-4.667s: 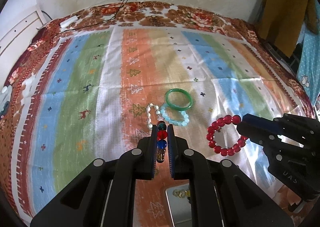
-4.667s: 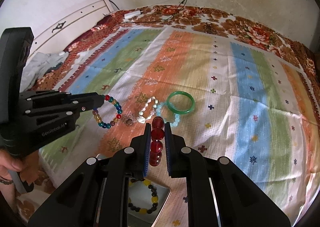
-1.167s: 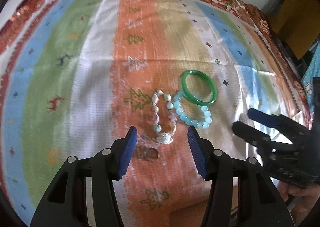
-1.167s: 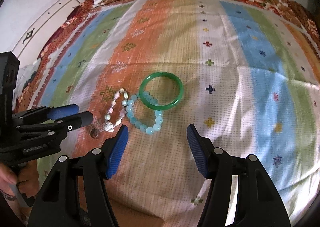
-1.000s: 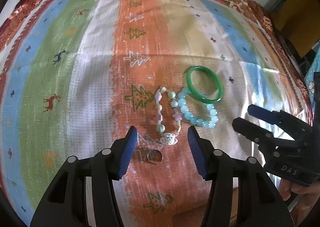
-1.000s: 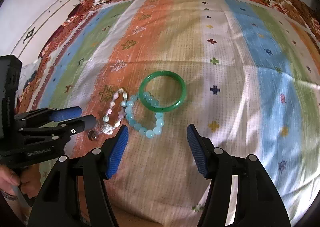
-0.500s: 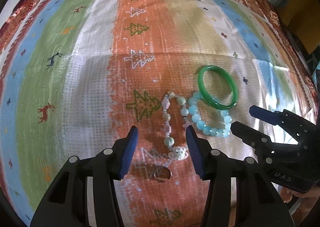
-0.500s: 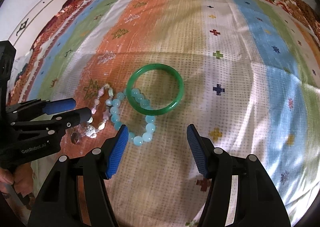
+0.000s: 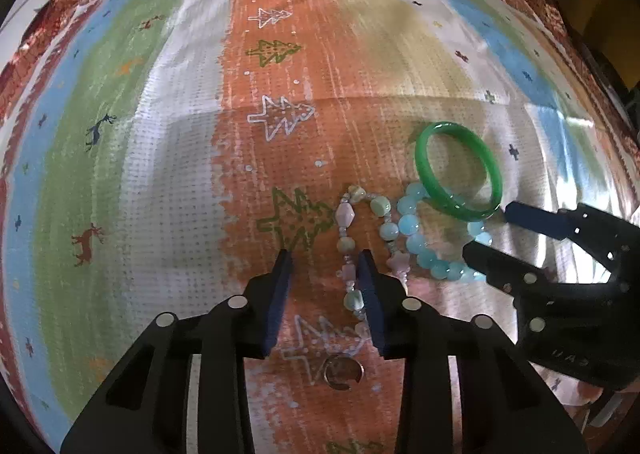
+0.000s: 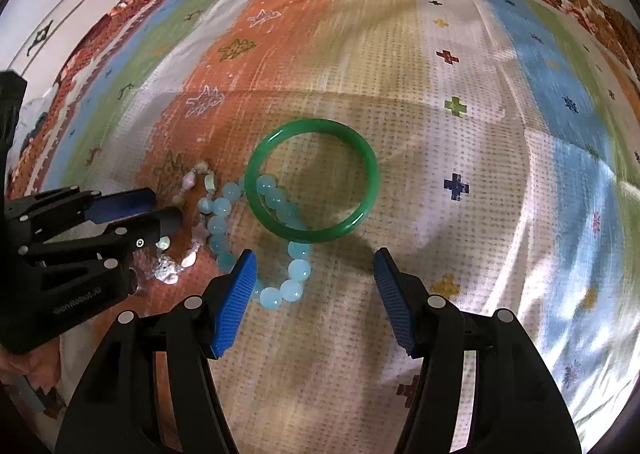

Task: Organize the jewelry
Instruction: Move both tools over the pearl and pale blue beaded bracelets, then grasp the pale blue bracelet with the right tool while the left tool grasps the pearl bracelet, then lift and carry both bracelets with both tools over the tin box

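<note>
A green bangle (image 10: 312,182) lies on the striped cloth, overlapping a light blue bead bracelet (image 10: 276,254). A pale mixed-bead bracelet (image 9: 352,250) lies to their left, and a small ring (image 9: 343,371) sits near it. My left gripper (image 9: 325,266) is open, low over the cloth, its jaws around the left strand of the pale bracelet. My right gripper (image 10: 314,270) is open, straddling the near beads of the blue bracelet just below the bangle. In the left wrist view the right gripper (image 9: 486,230) shows at the bangle's near edge.
The striped patterned cloth (image 10: 460,54) covers the whole bed surface. A white cabinet (image 10: 80,6) stands beyond the left edge. The left gripper body (image 10: 72,246) sits close beside the right one.
Both grippers dropped forward and lower toward the jewelry. The left jaws narrowed and now flank the pale bracelet's strand; the right jaws now straddle the blue beads.
</note>
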